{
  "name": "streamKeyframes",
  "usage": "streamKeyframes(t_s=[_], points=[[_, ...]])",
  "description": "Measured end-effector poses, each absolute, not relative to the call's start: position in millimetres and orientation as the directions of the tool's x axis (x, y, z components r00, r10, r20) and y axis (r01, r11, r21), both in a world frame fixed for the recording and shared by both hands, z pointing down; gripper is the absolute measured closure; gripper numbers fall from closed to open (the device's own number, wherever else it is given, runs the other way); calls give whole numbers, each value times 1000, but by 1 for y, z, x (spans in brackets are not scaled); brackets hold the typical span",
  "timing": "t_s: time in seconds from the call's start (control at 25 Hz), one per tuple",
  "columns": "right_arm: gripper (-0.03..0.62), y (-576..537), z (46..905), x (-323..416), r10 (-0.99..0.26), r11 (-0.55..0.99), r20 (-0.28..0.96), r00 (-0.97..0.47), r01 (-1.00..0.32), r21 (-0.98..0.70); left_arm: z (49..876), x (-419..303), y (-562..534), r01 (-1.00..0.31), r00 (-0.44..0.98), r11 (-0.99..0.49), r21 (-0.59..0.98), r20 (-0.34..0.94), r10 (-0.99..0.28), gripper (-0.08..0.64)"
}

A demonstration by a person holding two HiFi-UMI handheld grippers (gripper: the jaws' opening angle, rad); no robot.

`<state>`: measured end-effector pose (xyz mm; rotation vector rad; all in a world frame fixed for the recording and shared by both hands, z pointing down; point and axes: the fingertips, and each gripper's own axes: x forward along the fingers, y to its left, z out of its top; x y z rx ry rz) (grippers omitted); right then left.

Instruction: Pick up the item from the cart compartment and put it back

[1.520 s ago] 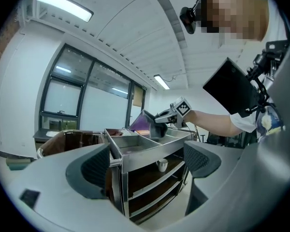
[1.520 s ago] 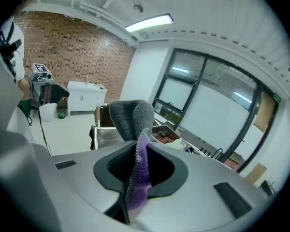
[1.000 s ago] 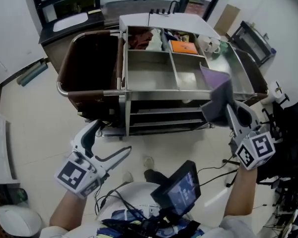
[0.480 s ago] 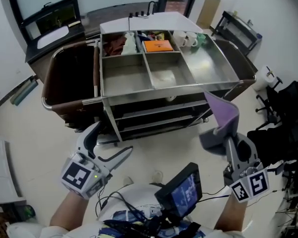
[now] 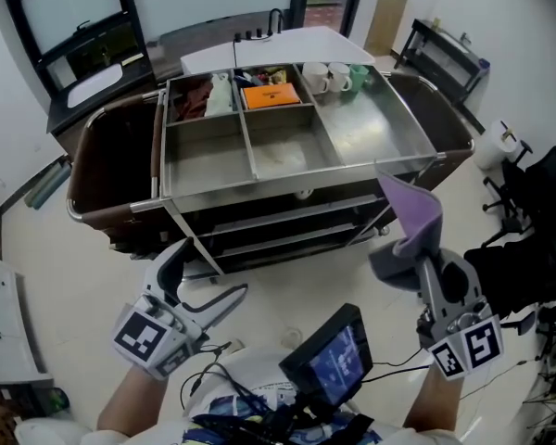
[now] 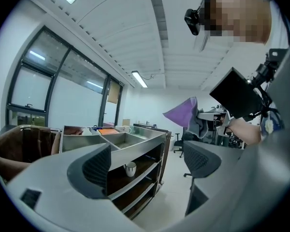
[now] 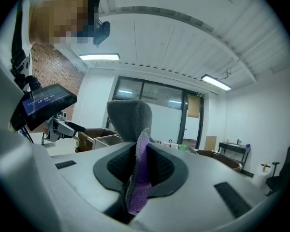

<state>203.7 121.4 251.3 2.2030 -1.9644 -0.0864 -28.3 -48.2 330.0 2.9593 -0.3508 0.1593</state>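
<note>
A purple and grey cloth (image 5: 410, 225) stands up from my right gripper (image 5: 419, 265), which is shut on it in front of the cart's right front corner. In the right gripper view the cloth (image 7: 135, 129) is pinched between the dark pads (image 7: 162, 166). My left gripper (image 5: 202, 281) is open and holds nothing, low in front of the cart's left half. The steel cart (image 5: 389, 160) has two bare front compartments (image 5: 283, 142). Its back compartments hold a red cloth (image 5: 195, 95), an orange item (image 5: 271, 95) and white cups (image 5: 324, 77).
A brown bag (image 5: 111, 156) hangs on the cart's left end. A cup (image 6: 130, 168) stands on a lower shelf. A black chair (image 5: 528, 211) and a white roll (image 5: 496, 142) are at the right. A small screen (image 5: 329, 364) sits at my chest.
My right gripper has drawn back with the cloth from over the cart's front right edge to a spot in front of it. The left gripper has barely moved.
</note>
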Motion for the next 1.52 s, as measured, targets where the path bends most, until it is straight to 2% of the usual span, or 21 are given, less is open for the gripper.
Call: streamKeyframes(t_s=[0.68,0.92,1.12,1.28,1.52], points=[[531,102,254,337,-994,40,105,-14,-967,252,333,84,-28,-318,942,-941,113,147,-301,91],[531,49,253,361,-990,112,118,-83,-956,272,330,105,-38,-330,934,-941,74,171,-314,91],[531,-26,254,352,-975,205,141,-171,-936,286,330,117,-73,-328,937,-941,83,156,-313,91],[531,-92,263,324,-935,342,215,-283,-879,332,324,121,-113,-337,936,-938,78,132,-325,91],[531,-194,329,276,-820,554,438,-370,-705,442,319,112,-168,-370,927,-925,82,98,-362,91]])
